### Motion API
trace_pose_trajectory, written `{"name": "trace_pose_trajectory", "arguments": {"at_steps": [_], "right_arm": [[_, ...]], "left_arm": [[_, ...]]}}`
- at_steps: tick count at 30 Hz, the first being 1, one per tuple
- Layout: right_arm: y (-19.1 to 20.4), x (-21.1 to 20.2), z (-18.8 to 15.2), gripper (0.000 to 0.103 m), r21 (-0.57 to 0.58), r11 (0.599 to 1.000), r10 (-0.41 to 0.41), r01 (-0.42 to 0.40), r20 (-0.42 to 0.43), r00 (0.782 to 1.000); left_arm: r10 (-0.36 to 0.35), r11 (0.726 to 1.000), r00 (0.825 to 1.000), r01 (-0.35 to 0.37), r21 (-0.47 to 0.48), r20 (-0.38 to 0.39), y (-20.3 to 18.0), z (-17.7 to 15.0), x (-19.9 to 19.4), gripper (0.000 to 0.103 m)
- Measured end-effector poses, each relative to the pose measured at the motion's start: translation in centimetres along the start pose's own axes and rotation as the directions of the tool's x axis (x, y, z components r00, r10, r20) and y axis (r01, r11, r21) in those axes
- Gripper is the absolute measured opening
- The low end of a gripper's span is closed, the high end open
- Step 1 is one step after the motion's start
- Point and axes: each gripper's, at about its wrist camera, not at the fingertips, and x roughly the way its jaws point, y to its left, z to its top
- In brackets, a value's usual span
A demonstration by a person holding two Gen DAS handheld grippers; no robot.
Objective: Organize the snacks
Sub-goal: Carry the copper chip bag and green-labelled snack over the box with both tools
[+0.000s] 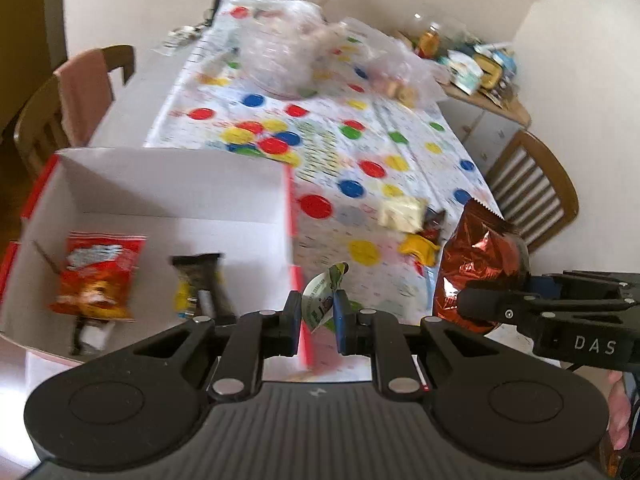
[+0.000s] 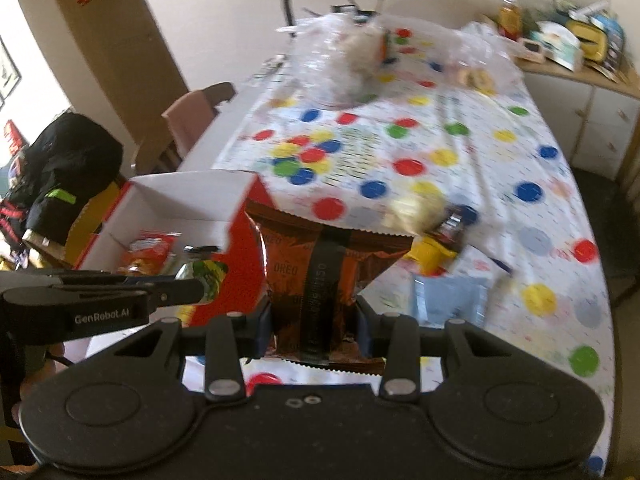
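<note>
Nearest the left wrist camera, the left gripper (image 1: 318,312) is seen with its jaws drawn narrow on a small white-and-green packet (image 1: 322,300), which is held upright just past the right-hand wall of a white box (image 1: 168,184) with red outer sides. Inside the box, at about nine o'clock from the gripper, a red snack bag (image 1: 98,276) is laid flat, and a dark bar wrapper with a yellow patch (image 1: 200,286) is seen beside it toward the middle of the floor.

At three o'clock in the same view, the right gripper (image 1: 516,276) is clamped on a shiny brown Oreo bag (image 1: 472,264), which is held above the table. From the right wrist camera, the same bag (image 2: 320,276) is pinched at its lower half between the two fingers (its printed name is readable, though blurred), and the left gripper (image 2: 200,280) is visible at nine o'clock with the small packet (image 2: 206,278) at its tip.

On the spotted tablecloth (image 2: 500,168), loose snacks are left at about one o'clock from the Oreo bag: a pale yellow packet (image 2: 416,208), a yellow wrapper (image 2: 430,258), a dark wrapper (image 2: 454,224) and a pale blue pouch (image 2: 450,296). Clear plastic bags (image 2: 344,68) are piled at the far end.
</note>
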Motion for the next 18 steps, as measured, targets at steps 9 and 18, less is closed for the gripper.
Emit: {"name": "trace_pose_trajectory", "arguments": {"at_steps": [9, 18], "right_arm": [[6.5, 2.9, 1.9, 0.039, -0.056, 0.998, 0.038, -0.038, -0.006, 0.999], [11.3, 6.9, 3.3, 0.039, -0.087, 0.995, 0.048, -0.052, -0.046, 0.998]], "left_arm": [[0.043, 0.997, 0.999, -0.040, -0.072, 0.034, 7.1, 1.1, -2.3, 0.016], [0.097, 0.987, 0.995, -0.095, -0.128, 0.006, 13.1, 2.0, -2.0, 0.016]]}}
